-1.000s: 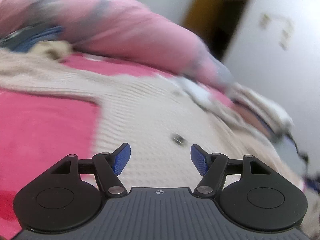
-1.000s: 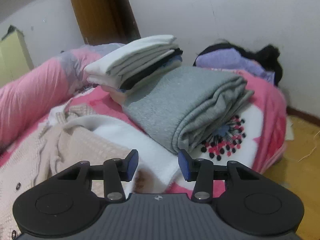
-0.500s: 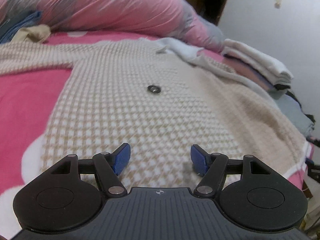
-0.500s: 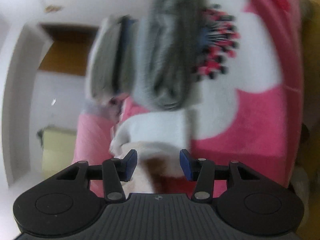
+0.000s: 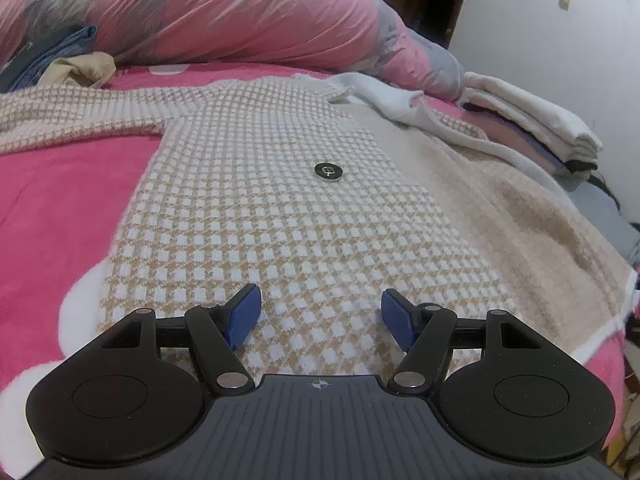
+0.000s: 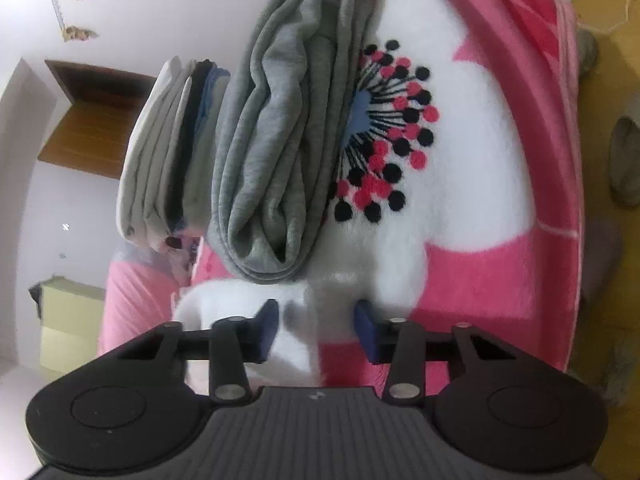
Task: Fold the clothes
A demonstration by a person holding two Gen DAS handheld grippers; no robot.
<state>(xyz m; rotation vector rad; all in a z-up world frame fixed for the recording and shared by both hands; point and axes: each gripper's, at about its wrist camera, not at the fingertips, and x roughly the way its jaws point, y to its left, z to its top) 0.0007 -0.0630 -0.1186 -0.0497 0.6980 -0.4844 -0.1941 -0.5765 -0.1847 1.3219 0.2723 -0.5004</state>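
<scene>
Both tongs gape empty: left tongs (image 5: pixel 319 316) over checked cardigan (image 5: pixel 280 200), right tongs (image 6: pixel 316 332) seemingly at its white edge.

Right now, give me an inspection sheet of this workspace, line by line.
Surface: pink blanket with white flower shapes covers the bed.
Job's things: checked cardigan lies spread flat, one dark button showing; its white lining is turned out at one edge.
Clutter: folded grey garment beside a stack of folded clothes; rolled pink quilt; crumpled blue and beige clothes.
Grippers: left gripper open, low over the cardigan's hem; right gripper open, straddling the white lining, grasping nothing.
Cables: nothing seen.
Surroundings: white wall with peeling patches, brown door, pale yellow cabinet.
</scene>
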